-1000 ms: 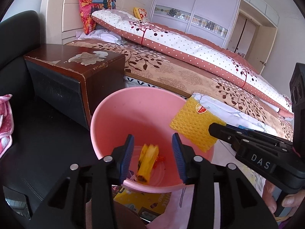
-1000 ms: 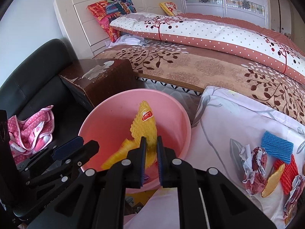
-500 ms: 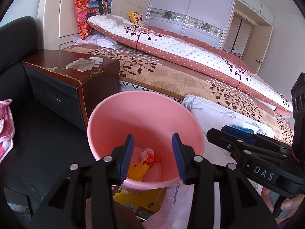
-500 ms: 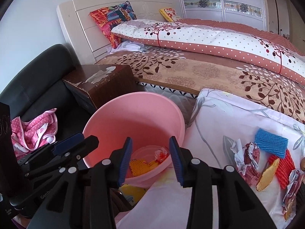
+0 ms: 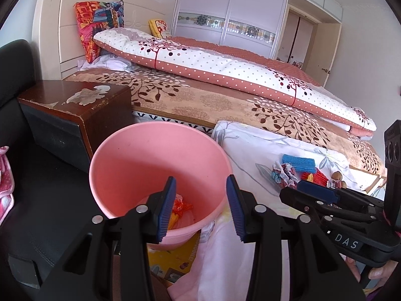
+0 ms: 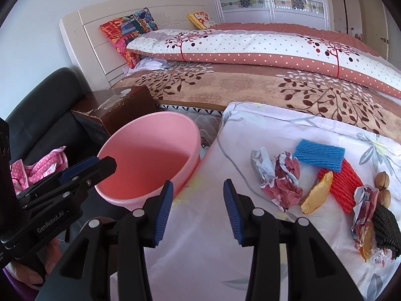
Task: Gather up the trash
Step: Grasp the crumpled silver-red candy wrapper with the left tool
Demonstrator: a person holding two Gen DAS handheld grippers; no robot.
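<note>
Right gripper (image 6: 198,209) hangs over the sheet (image 6: 200,238), fingers wide and empty, aimed toward the trash pile (image 6: 313,175) lying well right of the bucket (image 6: 147,150). Left gripper (image 5: 199,209), also wide and empty, hovers over the bucket, which sits just beside the bed, likely so drops stay short; some trash is already inside.

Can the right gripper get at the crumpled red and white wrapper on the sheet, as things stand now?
Probably yes. The right gripper is open and empty, and the crumpled wrapper lies uncovered on the white sheet, ahead and to its right. Only bare sheet lies between them; the pink bucket stands off to the other side.
</note>
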